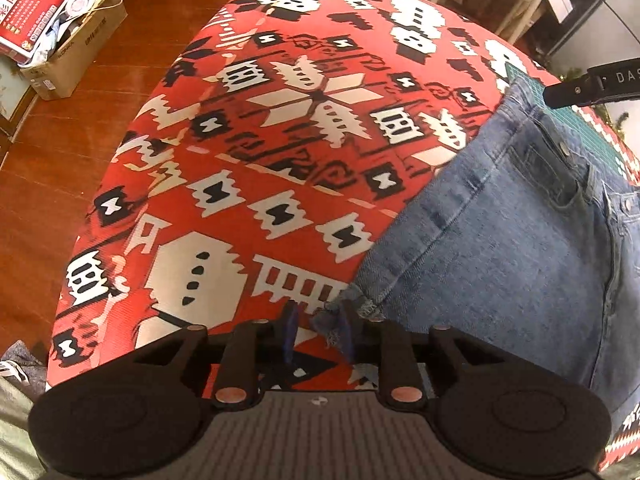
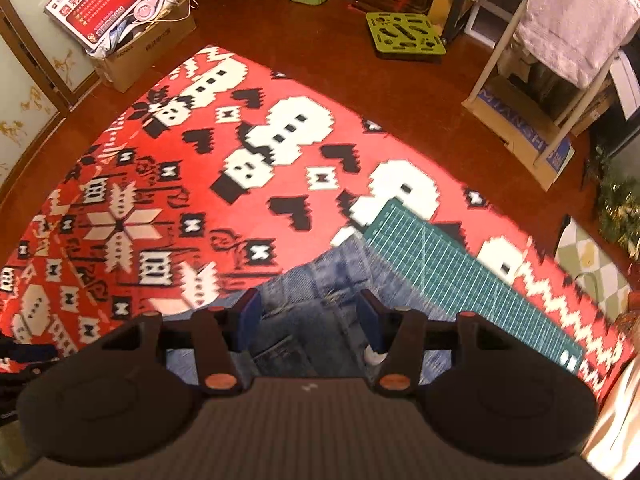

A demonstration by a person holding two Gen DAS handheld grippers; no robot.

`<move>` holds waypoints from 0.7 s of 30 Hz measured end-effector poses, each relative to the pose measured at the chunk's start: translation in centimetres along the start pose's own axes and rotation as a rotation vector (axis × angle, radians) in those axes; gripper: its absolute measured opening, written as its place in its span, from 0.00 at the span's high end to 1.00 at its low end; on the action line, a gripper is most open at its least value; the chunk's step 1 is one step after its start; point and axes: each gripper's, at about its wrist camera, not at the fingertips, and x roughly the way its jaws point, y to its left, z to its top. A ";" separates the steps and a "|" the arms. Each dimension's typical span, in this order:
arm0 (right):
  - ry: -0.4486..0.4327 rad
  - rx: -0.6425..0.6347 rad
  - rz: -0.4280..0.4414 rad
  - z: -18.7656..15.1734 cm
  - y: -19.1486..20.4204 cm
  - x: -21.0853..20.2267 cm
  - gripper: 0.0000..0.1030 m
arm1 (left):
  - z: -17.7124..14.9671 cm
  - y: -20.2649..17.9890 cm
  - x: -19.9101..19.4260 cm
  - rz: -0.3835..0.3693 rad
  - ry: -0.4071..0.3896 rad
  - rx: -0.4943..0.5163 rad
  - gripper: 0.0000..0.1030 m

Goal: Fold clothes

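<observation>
Left claw (image 1: 318, 330) is being clenched on the frayed hem of denim shorts (image 1: 500, 240); right claw (image 2: 310, 320) is being held released above them, folding unsettled

Black grippers (image 1: 318, 334) (image 2: 310, 318) — blue pads, copper rivets.

Warm, orange-tinted indoor light, moderately bright; glare on wooden floor (image 1: 132, 80). Strong fisheye curvature, dark vignetted corners. Right wrist view motion-blurred; left sharper.

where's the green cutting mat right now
In the right wrist view, the green gridded cutting mat lies on the red patterned tablecloth, right of centre, partly under the blue denim shorts.
</observation>
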 end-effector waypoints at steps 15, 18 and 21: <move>0.092 0.100 0.002 3.3 -2.9 6.7 0.75 | -0.3 -1.3 -0.1 0.042 -0.023 0.026 0.93; 0.083 0.117 -0.006 3.5 -3.2 6.8 0.89 | -0.4 -1.2 -0.2 0.042 -0.018 0.022 0.93; 0.074 0.134 -0.014 3.6 -3.4 7.0 0.95 | -0.3 -1.4 0.0 0.052 -0.014 0.021 0.93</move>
